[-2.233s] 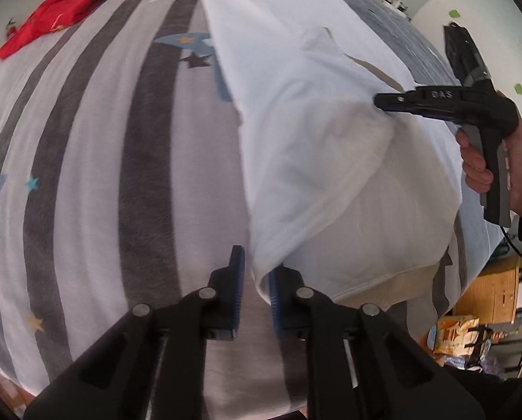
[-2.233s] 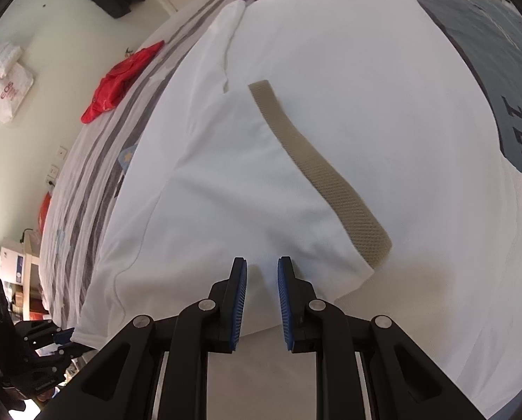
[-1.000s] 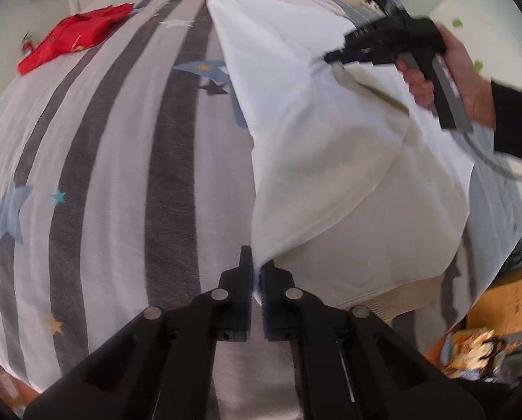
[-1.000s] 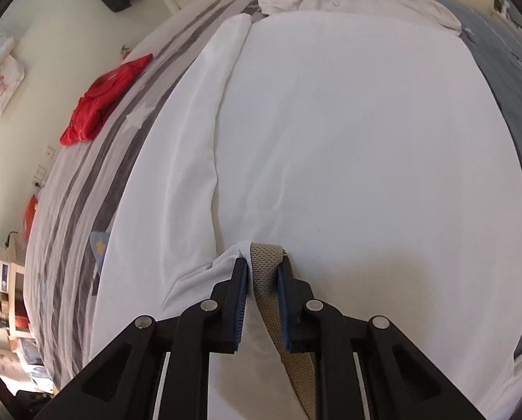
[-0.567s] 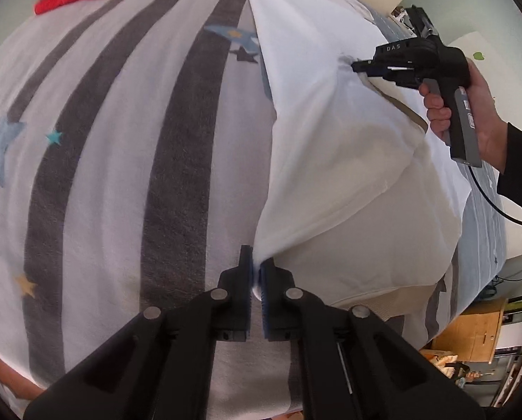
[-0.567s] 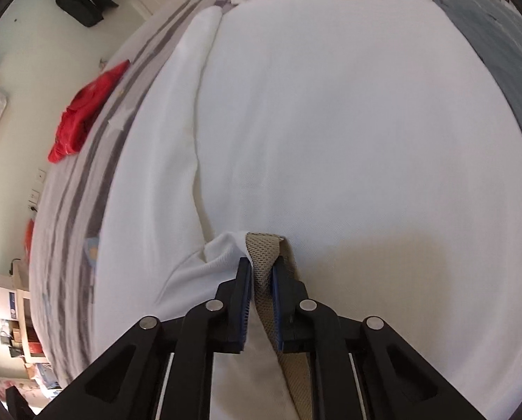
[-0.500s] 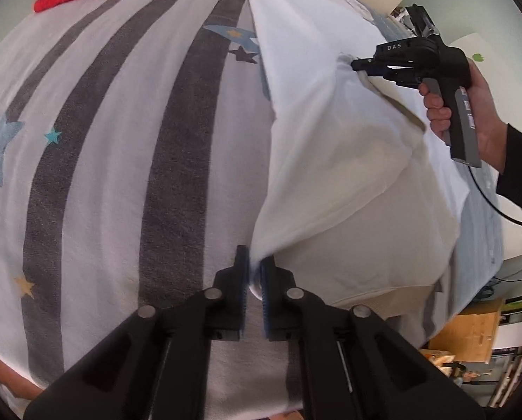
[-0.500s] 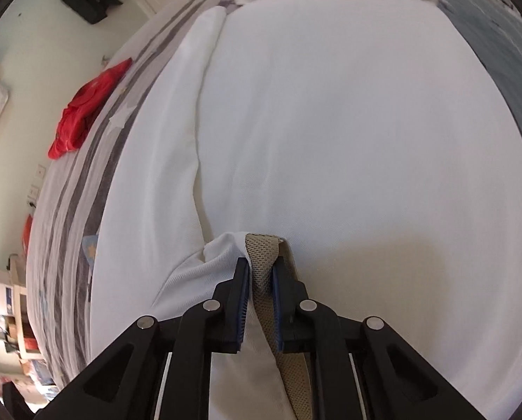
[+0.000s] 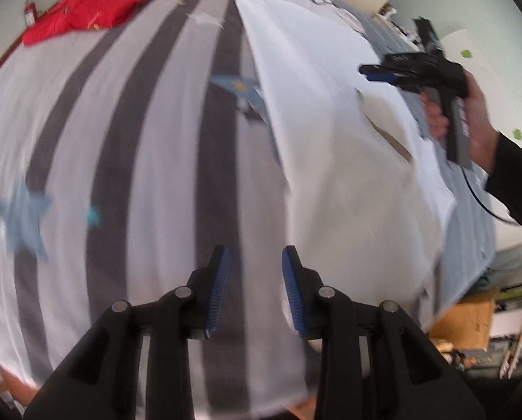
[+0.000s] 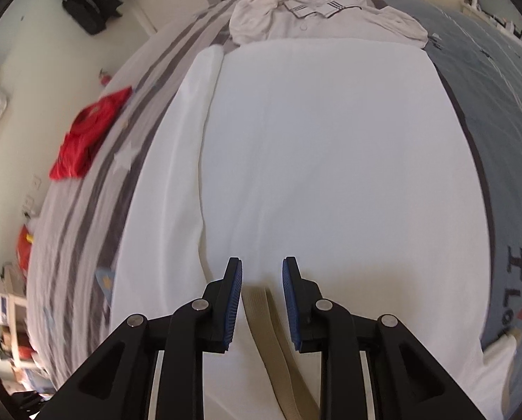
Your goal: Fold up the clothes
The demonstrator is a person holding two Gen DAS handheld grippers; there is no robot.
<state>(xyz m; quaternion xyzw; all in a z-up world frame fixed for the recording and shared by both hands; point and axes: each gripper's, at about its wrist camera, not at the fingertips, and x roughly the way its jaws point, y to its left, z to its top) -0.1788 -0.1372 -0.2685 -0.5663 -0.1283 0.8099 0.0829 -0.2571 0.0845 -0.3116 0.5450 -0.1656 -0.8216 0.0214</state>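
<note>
A large white garment lies spread on the bed, one side folded over onto itself. Its tan mesh collar band lies just below my right gripper, which is open with nothing between its fingers. My left gripper is also open, over the striped bedspread beside the garment's near edge. In the left wrist view a hand holds the right gripper above the fold.
A red garment lies at the far left of the bed. A white polo shirt lies at the far end. A blue printed cover lies right. Furniture and clutter stand beyond the bed's edge.
Both grippers have opened and let go of the white garment. The folded side has dropped flat; the collar band now lies loose below the right gripper. The left gripper shifted off the edge.
</note>
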